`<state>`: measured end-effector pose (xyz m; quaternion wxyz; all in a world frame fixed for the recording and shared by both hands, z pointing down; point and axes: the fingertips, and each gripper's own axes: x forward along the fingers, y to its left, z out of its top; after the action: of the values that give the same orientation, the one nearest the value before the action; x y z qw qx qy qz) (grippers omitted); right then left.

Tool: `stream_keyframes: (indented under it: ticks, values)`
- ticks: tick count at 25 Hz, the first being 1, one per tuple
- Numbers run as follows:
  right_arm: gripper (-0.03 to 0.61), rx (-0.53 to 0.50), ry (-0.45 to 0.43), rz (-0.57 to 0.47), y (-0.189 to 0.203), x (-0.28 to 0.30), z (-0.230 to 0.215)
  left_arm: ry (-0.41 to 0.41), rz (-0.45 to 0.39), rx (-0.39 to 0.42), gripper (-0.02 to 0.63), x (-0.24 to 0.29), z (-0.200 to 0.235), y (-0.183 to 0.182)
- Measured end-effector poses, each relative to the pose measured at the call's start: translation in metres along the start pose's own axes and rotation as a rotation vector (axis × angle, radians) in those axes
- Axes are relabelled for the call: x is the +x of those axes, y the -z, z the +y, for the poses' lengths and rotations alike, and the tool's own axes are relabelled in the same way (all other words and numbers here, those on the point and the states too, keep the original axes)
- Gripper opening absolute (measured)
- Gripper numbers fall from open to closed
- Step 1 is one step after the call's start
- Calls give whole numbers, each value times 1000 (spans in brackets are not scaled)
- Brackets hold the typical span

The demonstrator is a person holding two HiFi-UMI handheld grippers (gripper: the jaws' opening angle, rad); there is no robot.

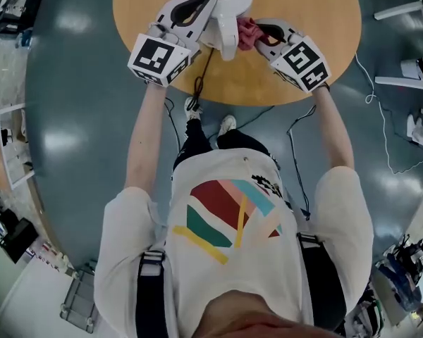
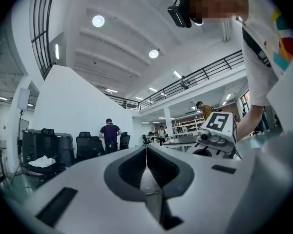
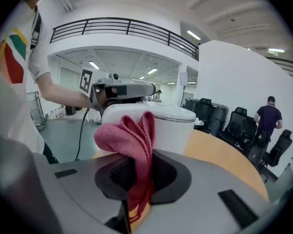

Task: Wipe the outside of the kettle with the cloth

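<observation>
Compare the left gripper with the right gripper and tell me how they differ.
The left gripper has its jaws shut on nothing; the right gripper is shut on the pink cloth. The left gripper looks out across the room; the right gripper faces the white kettle, cloth bunched before it. Both are closed and flank the kettle.

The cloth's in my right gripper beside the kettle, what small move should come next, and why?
Probably push the right gripper forward so the cloth presses on the kettle's white side, then begin a short sweep. The cloth is clamped in its jaws, bunched just in front of the kettle; whether it touches I cannot tell. The left gripper, shut, sits at the kettle's top.
</observation>
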<state>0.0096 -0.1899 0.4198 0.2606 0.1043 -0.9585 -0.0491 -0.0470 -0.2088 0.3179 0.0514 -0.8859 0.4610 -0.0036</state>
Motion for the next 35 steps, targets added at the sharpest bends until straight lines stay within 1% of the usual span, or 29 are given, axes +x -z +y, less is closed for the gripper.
stream_keyframes:
  ticks: [2,4,6,9,12,16,18,23,29,32,33,35]
  values:
    - [48,-76,-8,18,-12,14,18,12,11,15,44,-16,8,2]
    - [47,-165,-32,43,-27,31,41,3,16,36,44,-34,21,1]
    - [46,-214,-59,51,-32,37,50,-3,18,42,44,-33,27,1]
    - [48,-214,-62,61,-29,36,48,16,24,34,44,-22,26,3]
    - [47,-249,-38,113,-29,41,51,25,19,33,44,-22,26,-1]
    - [48,-223,-19,176,-18,53,59,34,8,22,44,-25,26,-2]
    - [47,-240,-7,230,-8,58,63,44,9,20,44,-25,25,-2]
    - [46,-314,-14,370,27,75,73,59,6,10,44,-24,26,3]
    - [48,-358,-2,474,54,81,74,72,0,7,44,-24,26,5]
    - [47,-375,-7,502,62,83,75,81,-1,3,44,-24,26,5]
    - [47,-362,-6,499,62,83,75,85,-1,0,44,-24,26,5]
    - [46,-297,12,469,58,80,73,91,9,-2,44,-26,26,6]
